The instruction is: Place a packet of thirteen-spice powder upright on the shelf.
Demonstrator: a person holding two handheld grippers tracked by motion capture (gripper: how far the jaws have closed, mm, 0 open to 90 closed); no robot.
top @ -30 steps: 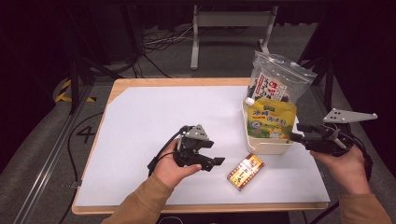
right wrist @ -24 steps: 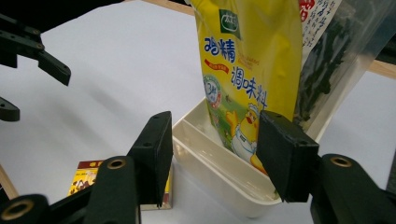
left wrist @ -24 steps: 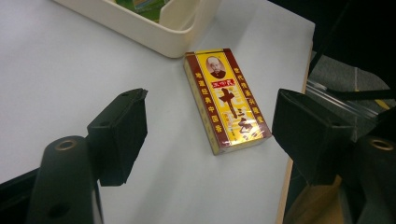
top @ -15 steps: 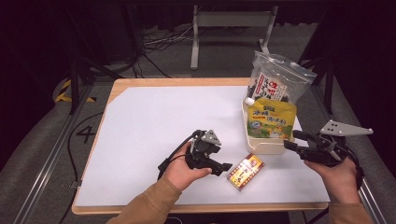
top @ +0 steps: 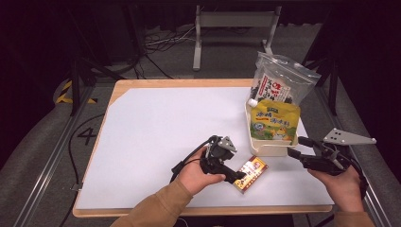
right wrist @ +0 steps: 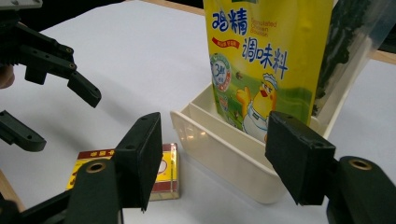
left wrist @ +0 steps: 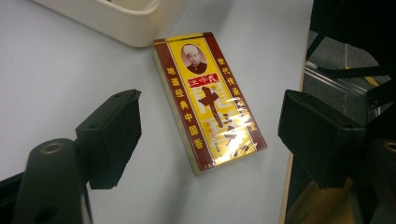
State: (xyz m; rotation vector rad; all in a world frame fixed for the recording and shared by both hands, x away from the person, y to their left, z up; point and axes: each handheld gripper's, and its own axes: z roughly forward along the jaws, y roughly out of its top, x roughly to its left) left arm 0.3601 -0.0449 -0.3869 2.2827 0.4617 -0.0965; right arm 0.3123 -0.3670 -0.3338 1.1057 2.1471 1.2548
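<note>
Jaws of the left gripper (left wrist: 205, 140) stand wide apart and have just been opening further, with the yellow and red spice box (left wrist: 210, 100) lying flat on the white table sheet (left wrist: 56, 70) between and just ahead of them, touched by neither pad. The right gripper (right wrist: 212, 156) also has its jaws apart, just been opening, and nothing sits between them; it points at the near wall of the cream plastic bin (right wrist: 224, 156).

The box looks like a small, light carton wrapped in glossy film, so I judge it stiff enough to pinch but slippery, and likely to skate on the smooth sheet if only one pad meets it. The long side edges seem the best place to take it, near the middle of its length, since it lies too flat to catch by its faces.

From the high view the box (top: 251, 173) lies just beside the bin's (top: 272, 147) near corner, close to the table's front edge, with the left gripper (top: 231, 172) at its end and the right gripper (top: 302, 153) near the bin. That view also gives the yellow chicken seasoning pouch (top: 274, 120) upright in the bin with a clear bag of dark dried food (top: 279, 80) behind it. The left gripper view alone gives the box's printed face and film glare; the right gripper view shows the bin's thin wall and the pouch (right wrist: 268, 60) standing inside it.
</note>
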